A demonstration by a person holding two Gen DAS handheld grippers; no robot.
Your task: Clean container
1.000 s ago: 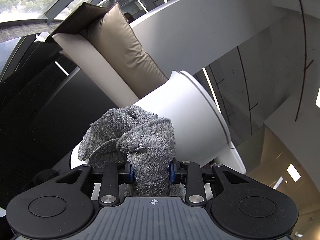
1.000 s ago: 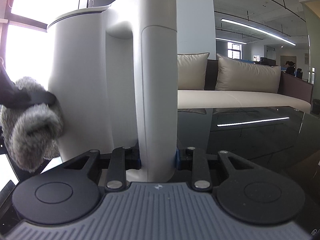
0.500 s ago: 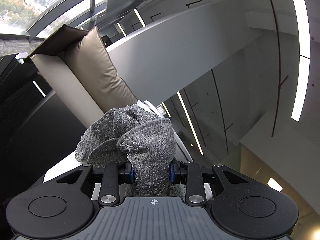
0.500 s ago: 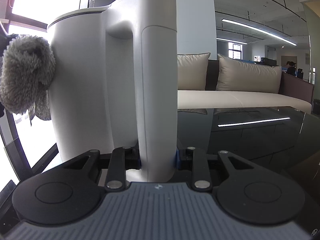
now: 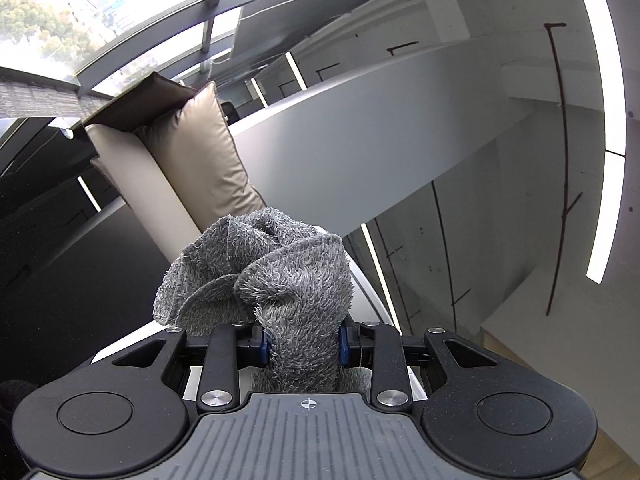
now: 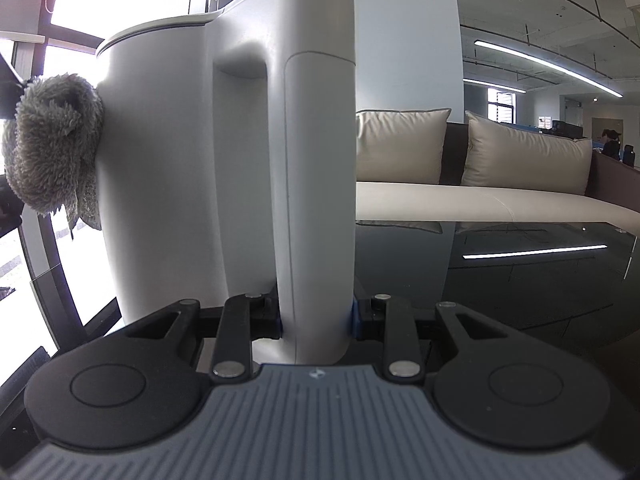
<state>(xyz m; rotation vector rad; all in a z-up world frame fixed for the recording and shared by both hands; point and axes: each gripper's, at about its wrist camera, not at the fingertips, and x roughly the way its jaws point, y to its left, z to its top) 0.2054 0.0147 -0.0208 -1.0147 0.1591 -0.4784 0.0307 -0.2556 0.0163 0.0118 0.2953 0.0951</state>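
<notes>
Right wrist view first: my right gripper point(image 6: 318, 320) is clamped on the handle point(image 6: 320, 184) of the white container point(image 6: 160, 160), jaws pinching its lower end. Handle's long axis runs straight up from the jaws, so the body stands upright, directly fwd and a bit left of my claw, over the dark glossy table point(image 6: 500, 280). I can't see the base; my gripper body cuts it off, so whether it rests on the table or is lifted, can't tell.

On the far left side of the body, the grey fluffy cloth point(image 6: 52, 148) is pressed against the wall, upper half, just below the rim. That contact is what the next stroke turns on: cloth lies left of the container, opposite side from the handle, so wiping runs up/down along the vertical wall while my right hand steadies it. I'd judge wiping is underway w/ more wall left to cover.

Left wrist view: left gripper point(image 5: 304, 350) is closed on the bunched cloth point(image 5: 280, 276), wad sticking out past the fingertips. Only a thin white sliver of the container point(image 5: 374, 300) shows beside and under the cloth; the contact patch itself is hidden by the wad. Cam is tilted hard, mostly ceiling, a sofa cushion point(image 5: 200, 152) and window.

Lid seam visible at top; inside not visible. No dirt I can make out.
</notes>
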